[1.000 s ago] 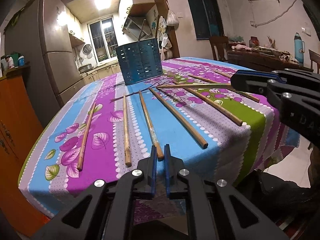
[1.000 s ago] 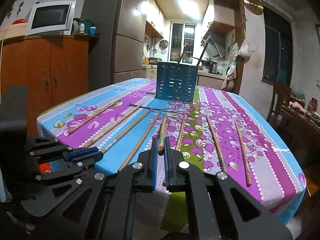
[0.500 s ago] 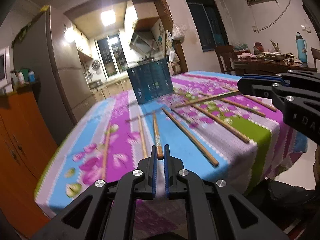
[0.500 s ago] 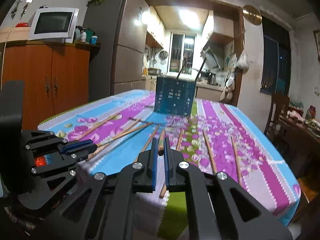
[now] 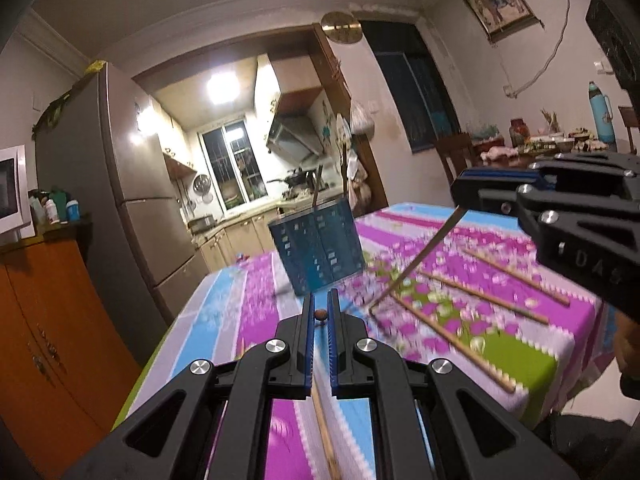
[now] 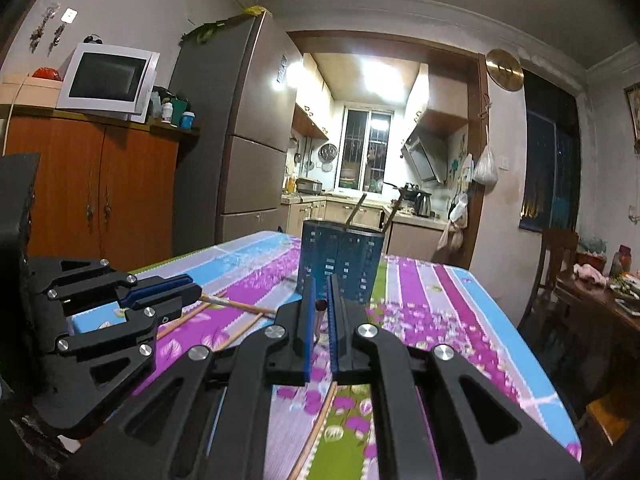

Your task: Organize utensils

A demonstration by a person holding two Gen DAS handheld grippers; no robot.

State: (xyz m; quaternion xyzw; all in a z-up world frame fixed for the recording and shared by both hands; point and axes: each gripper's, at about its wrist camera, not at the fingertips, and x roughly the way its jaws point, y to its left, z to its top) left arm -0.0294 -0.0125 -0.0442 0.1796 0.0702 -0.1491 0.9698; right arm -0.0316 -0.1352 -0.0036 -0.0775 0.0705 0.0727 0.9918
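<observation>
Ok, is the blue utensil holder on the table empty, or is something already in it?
Not empty. The blue utensil holder stands upright on the table, and two chopsticks stick up above its rim in both views.

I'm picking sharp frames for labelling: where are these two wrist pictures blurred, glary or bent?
Left wrist view: the tablecloth and loose chopsticks are smeared by motion, the left gripper is crisp, and the kitchen ceiling light is blown out. Right wrist view: the near cloth is blurred, the blue holder is fairly sharp, and the walls bow from the fisheye lens.
</observation>
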